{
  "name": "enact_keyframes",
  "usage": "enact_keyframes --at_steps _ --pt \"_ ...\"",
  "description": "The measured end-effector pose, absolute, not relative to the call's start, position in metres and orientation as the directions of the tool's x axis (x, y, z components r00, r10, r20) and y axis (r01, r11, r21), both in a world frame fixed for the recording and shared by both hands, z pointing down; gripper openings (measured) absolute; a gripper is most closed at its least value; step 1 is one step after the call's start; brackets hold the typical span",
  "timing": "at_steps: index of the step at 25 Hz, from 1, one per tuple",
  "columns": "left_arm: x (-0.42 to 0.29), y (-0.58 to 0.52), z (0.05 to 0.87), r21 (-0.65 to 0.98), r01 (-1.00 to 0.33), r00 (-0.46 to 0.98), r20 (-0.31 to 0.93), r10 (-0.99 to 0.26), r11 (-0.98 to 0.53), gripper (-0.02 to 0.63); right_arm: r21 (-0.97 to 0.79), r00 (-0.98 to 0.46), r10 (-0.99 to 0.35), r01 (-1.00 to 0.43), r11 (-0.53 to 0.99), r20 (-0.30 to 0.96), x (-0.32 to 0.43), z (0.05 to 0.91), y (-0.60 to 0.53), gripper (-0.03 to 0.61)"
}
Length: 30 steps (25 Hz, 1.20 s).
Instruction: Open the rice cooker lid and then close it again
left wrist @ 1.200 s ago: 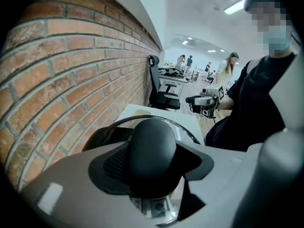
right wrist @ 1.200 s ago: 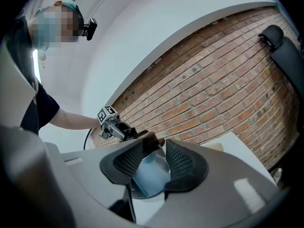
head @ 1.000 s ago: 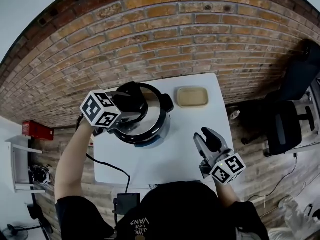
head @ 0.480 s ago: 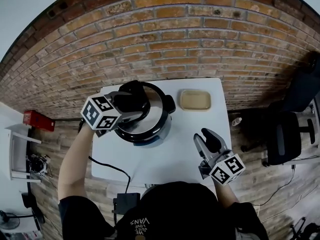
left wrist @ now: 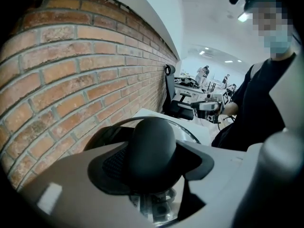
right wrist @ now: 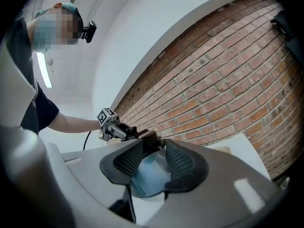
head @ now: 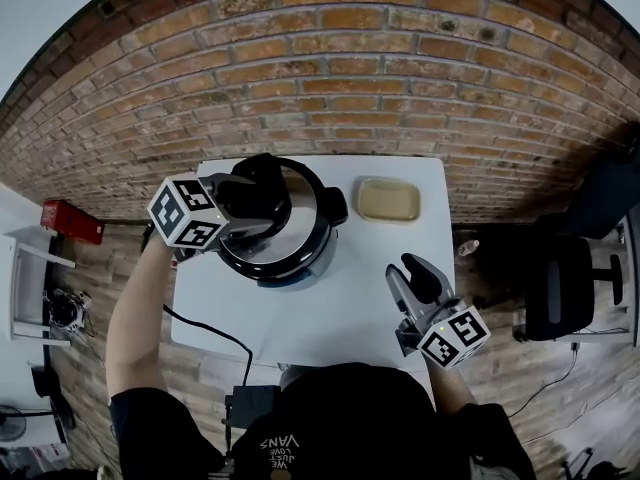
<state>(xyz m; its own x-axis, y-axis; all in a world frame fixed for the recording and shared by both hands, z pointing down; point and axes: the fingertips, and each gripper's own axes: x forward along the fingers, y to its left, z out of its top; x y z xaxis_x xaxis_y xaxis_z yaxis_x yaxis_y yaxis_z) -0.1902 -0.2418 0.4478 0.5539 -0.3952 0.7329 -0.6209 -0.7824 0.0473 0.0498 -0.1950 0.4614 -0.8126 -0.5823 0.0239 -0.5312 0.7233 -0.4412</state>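
My left tongs [head: 255, 203] are clamped on the black rounded knob [left wrist: 152, 148] atop the shiny round metal lid [head: 285, 240] of the round silver rice cooker with a black rim [head: 333, 208], which sits on the white counter [head: 330, 313]. I judge the task to be either just starting or nearly finished. The lid lies over the pot, but I cannot tell whether it is seated or raised a little, because my tongs and their marker cube cover the left side of the cooker. My right tongs [head: 408, 276] hover with pads apart and empty, well in front and to the right of the cooker (nothing between the pads but a far look at it). A tan rectangular dish [head: 388, 200] lies right of the cooker, its contents unclear.
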Motion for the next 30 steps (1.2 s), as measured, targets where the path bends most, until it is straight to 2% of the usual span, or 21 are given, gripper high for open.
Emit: enact_keyframes --at_steps 15,24,30 --pt "-0.192 -0.242 0.444 -0.019 -0.6 0.579 0.68 -0.45 -0.8 0.284 -0.454 -0.847 -0.53 -0.491 0.743 0.048 0.038 0.472 -0.196 0.143" --pt "-0.182 -0.242 0.447 -0.02 -0.477 0.611 0.711 -0.348 -0.879 0.284 -0.448 -0.836 -0.545 -0.512 0.733 0.063 0.037 0.476 -0.201 0.143" --pt "-0.18 -0.243 0.446 -0.012 -0.449 0.627 0.708 -0.325 -0.893 0.284 -0.447 -0.836 -0.545 -0.511 0.734 0.062 0.03 0.474 -0.203 0.143"
